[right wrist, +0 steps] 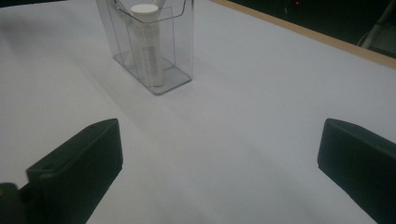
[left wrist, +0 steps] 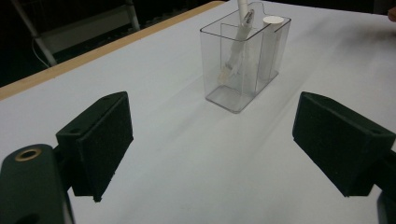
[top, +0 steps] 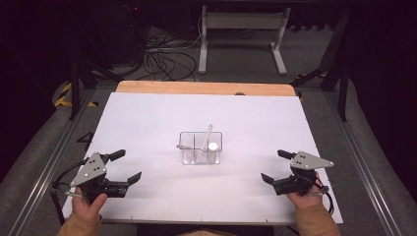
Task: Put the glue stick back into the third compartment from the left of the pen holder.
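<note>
— How many of each thing?

— One clear plastic holder (top: pixel 200 147) with divided compartments; one white tube (top: pixel 213 151) standing upright in its right-hand compartment, cap up; one toothbrush (top: pixel 205 137) leaning in the compartment beside it; two grippers.

— Where is the holder relative to them?

— Mid-table, between the two and well apart from both; the left gripper (top: pixel 125 167) sits at the near left edge, the right gripper (top: pixel 273 166) at the near right — each with jaws spread wide, holding nothing, aimed inward at the holder.

— And the surface?

— A white sheet (top: pixel 147 118) over a table with a wooden far edge (top: pixel 196 88); beyond it a dark room, grey floor, tangled cables (top: pixel 162 59) and a white stand (top: pixel 241 29).
</note>
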### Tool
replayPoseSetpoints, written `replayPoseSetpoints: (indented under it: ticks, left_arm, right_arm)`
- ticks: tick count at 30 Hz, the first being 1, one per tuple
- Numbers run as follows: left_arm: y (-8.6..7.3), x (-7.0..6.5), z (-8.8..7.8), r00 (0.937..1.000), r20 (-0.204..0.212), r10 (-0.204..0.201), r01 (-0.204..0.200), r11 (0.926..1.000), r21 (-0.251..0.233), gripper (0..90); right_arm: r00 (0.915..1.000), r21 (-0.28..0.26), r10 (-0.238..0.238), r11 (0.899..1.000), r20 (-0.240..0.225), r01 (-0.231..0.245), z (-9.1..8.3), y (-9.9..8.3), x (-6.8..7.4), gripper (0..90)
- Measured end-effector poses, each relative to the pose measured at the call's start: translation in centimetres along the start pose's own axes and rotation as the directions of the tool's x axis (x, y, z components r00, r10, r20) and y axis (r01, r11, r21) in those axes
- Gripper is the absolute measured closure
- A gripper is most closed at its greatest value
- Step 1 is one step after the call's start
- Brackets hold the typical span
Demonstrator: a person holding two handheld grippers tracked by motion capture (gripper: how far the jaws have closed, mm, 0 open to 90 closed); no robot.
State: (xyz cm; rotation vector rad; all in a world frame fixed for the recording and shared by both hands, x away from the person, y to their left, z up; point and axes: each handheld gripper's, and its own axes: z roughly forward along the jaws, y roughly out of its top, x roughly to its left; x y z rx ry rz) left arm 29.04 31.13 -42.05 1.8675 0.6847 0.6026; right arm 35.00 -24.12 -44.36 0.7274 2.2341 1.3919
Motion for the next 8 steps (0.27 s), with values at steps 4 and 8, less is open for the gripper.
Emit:
replayPoseSetpoints:
  ticks: [4,8]
  left_arm:
    - [-0.11,-0.05,-0.04,0.9999,-0.013,-0.003,0.003,0.9999,-0.01,13.1]
    - [-0.22,-0.03,0.1,0.9999,-0.01,-0.002,0.002,1.0,-0.004,13.1]
  right_arm:
    - [0.9998,-0.022,0.018,1.0,-0.006,-0.018,0.0,0.04,0.03,0.3]
    - [0.9992,-0.039,0.038,0.998,-0.011,-0.038,-0.24,0.08,-0.1,0.3]
